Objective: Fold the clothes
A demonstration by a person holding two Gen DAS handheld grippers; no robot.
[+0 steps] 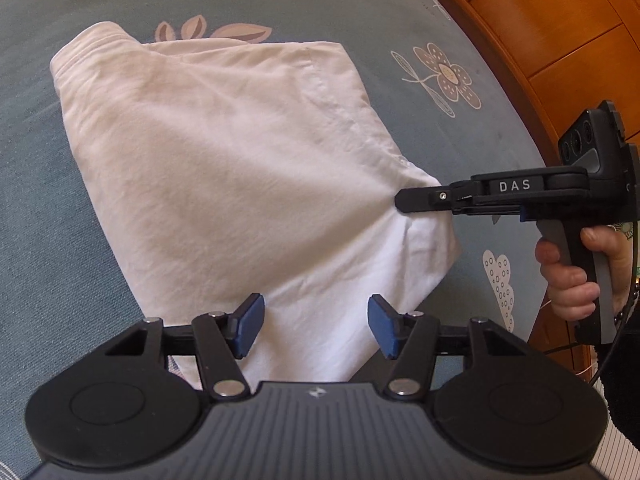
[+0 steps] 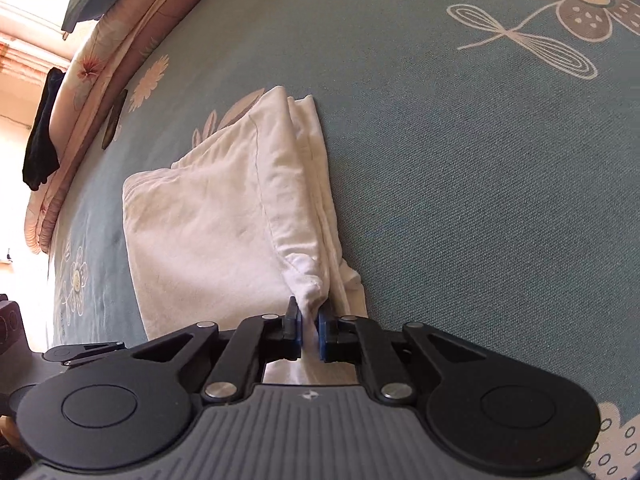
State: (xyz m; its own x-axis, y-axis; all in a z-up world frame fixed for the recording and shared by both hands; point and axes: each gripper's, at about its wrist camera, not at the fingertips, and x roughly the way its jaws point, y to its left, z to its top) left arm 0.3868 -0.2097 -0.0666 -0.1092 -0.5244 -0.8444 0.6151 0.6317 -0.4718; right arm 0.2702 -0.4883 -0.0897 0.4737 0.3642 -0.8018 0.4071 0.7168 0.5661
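A white garment (image 1: 224, 160), folded into a rough rectangle, lies on a bed covered by a blue-grey bedspread (image 1: 36, 208) printed with pale flowers and leaves; in the left wrist view it runs from the far left toward the near middle, its far-left corner rolled into a soft bulge and its near end passing under the left hand-held gripper (image 1: 316, 326).

That left hand-held gripper stands roughly half open, its 2 blue pads (image 1: 250, 324) well apart; white cloth shows between them, yet neither pad presses on it, so it has hold of nothing.

The right hand-held gripper (image 1: 404, 202) comes in from the right of that view, a person's hand (image 1: 572, 276) wrapped around its grey handle; its dark tip meets the garment's right corner, where the cloth puckers and lifts in a small peak. In the right wrist view the right hand-held gripper (image 2: 310, 330) has its jaws nearly together, blue pads (image 2: 297, 334) pinching a gathered fold of the white garment (image 2: 208, 216) at the near corner; stacked layers of the fold run along the garment's right edge toward the far end.

A wooden dresser (image 1: 560, 32) with drawers stands beyond the bed at the far right; in the right wrist view a floral quilt (image 2: 104, 52) lies bunched along the far left edge of the bedspread (image 2: 480, 184).
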